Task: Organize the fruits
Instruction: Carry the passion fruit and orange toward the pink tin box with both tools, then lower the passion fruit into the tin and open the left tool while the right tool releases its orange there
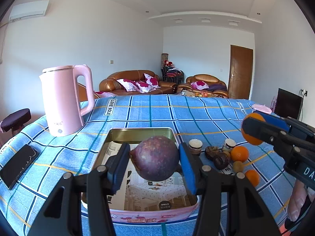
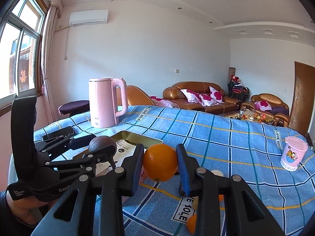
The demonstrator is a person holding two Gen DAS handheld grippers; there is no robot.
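At the centre of the left wrist view our left gripper [image 1: 155, 162] pinches a purple passion fruit [image 1: 155, 158] above the open tin [image 1: 137, 132]. At lower centre of the right wrist view our right gripper [image 2: 159, 164] clamps an orange [image 2: 159, 162] over the blue checked cloth [image 2: 226, 137]. More fruit [image 1: 239, 153] lies at right of the tin.

From my left wrist cam, the purple fruit [image 1: 155, 158] hid much of the tin's [image 1: 141, 131] floor, and the small dark fruits [image 1: 217, 156] beside it were too small to ID. On the right cam, my own gripper arms covered the oranges [image 2: 192, 223] on the cloth; the phone [image 2: 59, 132] sat partly behind the left gripper [image 2: 102, 147].
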